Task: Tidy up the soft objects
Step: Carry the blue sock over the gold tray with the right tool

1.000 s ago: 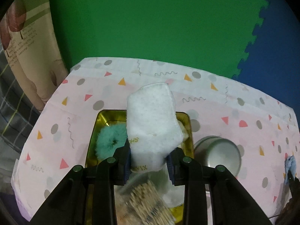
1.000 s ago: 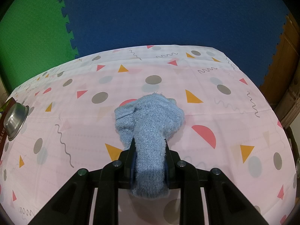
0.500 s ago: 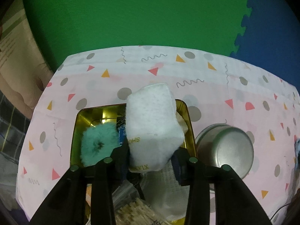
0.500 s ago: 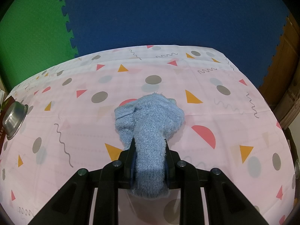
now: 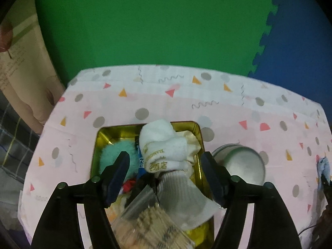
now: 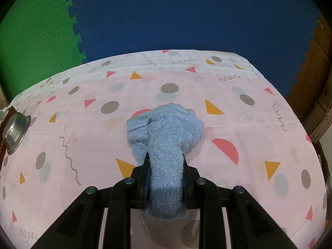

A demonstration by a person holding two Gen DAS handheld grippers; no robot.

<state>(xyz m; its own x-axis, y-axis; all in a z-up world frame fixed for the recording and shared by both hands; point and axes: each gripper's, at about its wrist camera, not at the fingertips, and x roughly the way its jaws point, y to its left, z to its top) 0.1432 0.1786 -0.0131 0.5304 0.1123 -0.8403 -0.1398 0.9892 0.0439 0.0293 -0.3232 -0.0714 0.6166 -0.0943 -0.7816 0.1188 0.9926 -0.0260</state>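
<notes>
A white folded towel [image 5: 164, 145] with gold lettering lies in the gold tin [image 5: 99, 137], on top of a teal fluffy ball [image 5: 118, 155], a cream cloth [image 5: 192, 140] and a white ribbed cloth [image 5: 182, 191]. My left gripper [image 5: 165, 159] hovers over the tin, its jaws opening; the pads stand clear of the towel on both sides. In the right wrist view my right gripper [image 6: 165, 161] is shut on a light blue fuzzy sock [image 6: 166, 132], whose bunched end rests on the pink patterned tablecloth [image 6: 228, 108].
A steel bowl [image 5: 242, 164] stands just right of the tin and shows as the same steel bowl [image 6: 14, 132] at the left edge of the right wrist view. A clear bag of wooden sticks [image 5: 149, 226] lies at the tin's near end. Green and blue foam mats cover the floor beyond.
The left gripper's jaws have spread apart and let go of the white towel, which has dropped into the tin and slumped. The right gripper and its sock have not moved.
</notes>
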